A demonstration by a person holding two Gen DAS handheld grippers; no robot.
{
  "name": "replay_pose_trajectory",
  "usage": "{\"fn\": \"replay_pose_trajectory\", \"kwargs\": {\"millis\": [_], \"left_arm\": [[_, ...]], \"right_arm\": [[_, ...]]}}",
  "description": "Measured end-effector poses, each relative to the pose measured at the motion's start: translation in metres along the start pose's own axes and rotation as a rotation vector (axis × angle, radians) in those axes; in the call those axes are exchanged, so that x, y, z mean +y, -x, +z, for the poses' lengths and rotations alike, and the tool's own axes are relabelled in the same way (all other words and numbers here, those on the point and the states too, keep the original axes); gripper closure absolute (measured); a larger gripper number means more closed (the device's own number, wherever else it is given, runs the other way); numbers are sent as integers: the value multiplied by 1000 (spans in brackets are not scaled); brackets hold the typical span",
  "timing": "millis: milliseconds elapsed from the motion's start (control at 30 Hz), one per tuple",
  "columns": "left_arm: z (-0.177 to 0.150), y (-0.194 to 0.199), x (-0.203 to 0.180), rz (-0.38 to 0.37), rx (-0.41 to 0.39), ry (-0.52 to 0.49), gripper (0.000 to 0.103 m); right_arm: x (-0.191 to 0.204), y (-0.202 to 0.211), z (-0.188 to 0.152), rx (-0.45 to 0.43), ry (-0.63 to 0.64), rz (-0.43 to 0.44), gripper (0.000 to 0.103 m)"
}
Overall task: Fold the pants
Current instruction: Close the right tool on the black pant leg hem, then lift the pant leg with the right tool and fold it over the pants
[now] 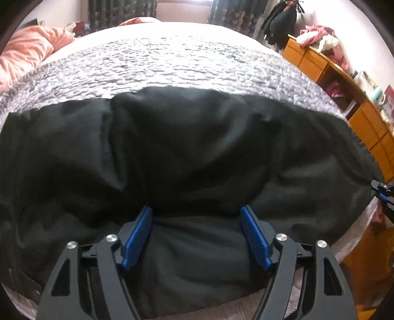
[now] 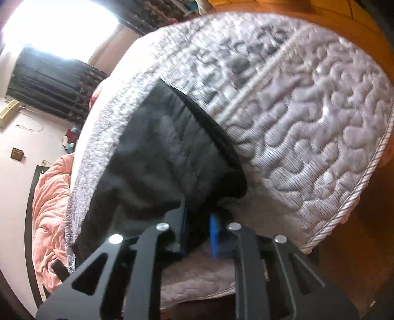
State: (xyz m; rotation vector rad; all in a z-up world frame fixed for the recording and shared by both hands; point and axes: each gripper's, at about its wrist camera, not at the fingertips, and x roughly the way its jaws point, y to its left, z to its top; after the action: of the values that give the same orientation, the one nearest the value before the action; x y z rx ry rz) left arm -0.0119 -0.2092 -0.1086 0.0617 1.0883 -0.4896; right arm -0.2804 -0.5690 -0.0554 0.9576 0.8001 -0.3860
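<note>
Black pants (image 1: pixel 197 147) lie spread sideways across the grey textured blanket (image 1: pixel 172 61) on the bed, their near edge hanging over the bed's front. My left gripper (image 1: pixel 195 214) stands wide over that near edge. A bulge of the black cloth sits between its blue pads (image 1: pixel 138 236), which do not squeeze it. In the right wrist view the pants (image 2: pixel 160 160) end at the quilted mattress corner (image 2: pixel 307 123). My right gripper (image 2: pixel 199 221) is shut on the pants' end there, with black cloth pinched between its pads. Its tip (image 1: pixel 383 194) shows at the right edge of the left wrist view.
A pink quilt (image 1: pixel 27 54) is bunched at the bed's far left. Orange wooden cabinets (image 1: pixel 364 118) with clutter on top run along the right side. Dark clothes (image 1: pixel 280 19) hang by the curtains. Beyond the pants the blanket is bare.
</note>
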Motion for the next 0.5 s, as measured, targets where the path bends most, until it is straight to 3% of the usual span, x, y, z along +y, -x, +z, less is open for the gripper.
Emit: {"fn": "replay_pose_trajectory", "kwargs": {"millis": [67,233,500], "left_arm": [[2,12,16,-32,1,54,34],[-2,44,53,9,-39,111,34],[-12,67,100,94,-70,129,34]], "right_arm": [[14,12,0,-33,25,6,93],[64,40,-2,-90,137,49,94],[178,46,-37,-125,499,11,97]]}}
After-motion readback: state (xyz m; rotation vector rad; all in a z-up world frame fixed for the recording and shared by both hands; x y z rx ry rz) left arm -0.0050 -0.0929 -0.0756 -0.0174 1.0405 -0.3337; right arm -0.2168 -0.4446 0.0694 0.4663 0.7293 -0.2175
